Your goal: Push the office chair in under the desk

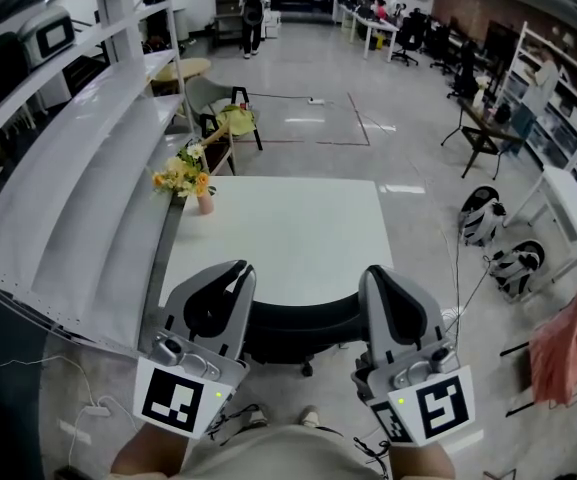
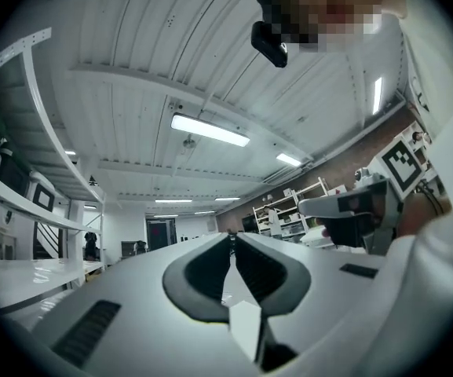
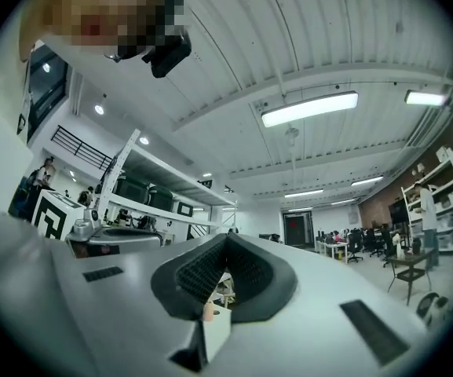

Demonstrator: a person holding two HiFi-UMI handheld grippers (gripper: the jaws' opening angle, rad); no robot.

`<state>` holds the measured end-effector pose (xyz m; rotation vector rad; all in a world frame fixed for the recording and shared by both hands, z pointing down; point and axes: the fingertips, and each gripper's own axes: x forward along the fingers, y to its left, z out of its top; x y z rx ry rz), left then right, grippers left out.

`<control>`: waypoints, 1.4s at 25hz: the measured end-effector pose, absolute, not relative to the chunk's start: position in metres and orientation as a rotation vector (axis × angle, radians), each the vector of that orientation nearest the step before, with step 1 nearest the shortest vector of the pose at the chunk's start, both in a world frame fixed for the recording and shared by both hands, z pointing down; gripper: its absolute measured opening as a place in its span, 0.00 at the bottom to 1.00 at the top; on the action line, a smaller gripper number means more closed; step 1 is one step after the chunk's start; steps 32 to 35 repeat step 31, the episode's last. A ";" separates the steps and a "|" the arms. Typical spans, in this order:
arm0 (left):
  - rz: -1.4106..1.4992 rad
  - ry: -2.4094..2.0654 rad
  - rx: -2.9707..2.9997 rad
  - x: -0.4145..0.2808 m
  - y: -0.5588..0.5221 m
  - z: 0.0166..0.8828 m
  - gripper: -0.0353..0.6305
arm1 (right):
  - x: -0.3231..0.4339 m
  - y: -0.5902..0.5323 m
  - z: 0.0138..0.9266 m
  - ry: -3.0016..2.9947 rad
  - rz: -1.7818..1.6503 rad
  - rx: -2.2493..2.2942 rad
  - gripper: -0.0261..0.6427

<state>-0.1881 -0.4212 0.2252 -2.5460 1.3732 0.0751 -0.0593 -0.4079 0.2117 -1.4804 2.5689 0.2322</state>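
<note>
The black office chair [image 1: 303, 326] stands at the near edge of the white desk [image 1: 288, 238], its backrest against the desk's front and its seat hidden underneath. My left gripper [image 1: 236, 268] hovers over the chair back's left end, and my right gripper [image 1: 376, 273] over its right end. Both point forward and slightly upward. The left gripper view has its gripper [image 2: 231, 238] with the jaws closed together and nothing between them. In the right gripper view, that gripper [image 3: 227, 238] is likewise shut and empty. I cannot tell whether either touches the chair.
A small vase of yellow flowers [image 1: 190, 180] sits on the desk's far left corner. White shelving [image 1: 78, 168] runs along the left. A wooden chair [image 1: 230, 118] stands beyond the desk. Two backpacks [image 1: 480, 218] and a pink cloth [image 1: 568, 338] are on the right.
</note>
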 end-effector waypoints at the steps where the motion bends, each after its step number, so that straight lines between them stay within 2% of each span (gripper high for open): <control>1: 0.075 1.386 -2.540 -0.187 -0.420 0.228 0.09 | -0.061 -0.407 0.214 2.570 0.240 -1.481 0.05; 11: -0.032 1.489 -2.545 -0.196 -0.424 0.280 0.07 | -0.069 -0.410 0.261 2.709 0.284 -1.545 0.05; 19: -0.105 1.511 -2.503 -0.207 -0.425 0.294 0.07 | -0.063 -0.415 0.281 2.742 0.163 -1.513 0.05; 35: -0.152 1.475 -2.492 -0.206 -0.425 0.299 0.07 | -0.076 -0.416 0.281 2.771 0.356 -1.568 0.05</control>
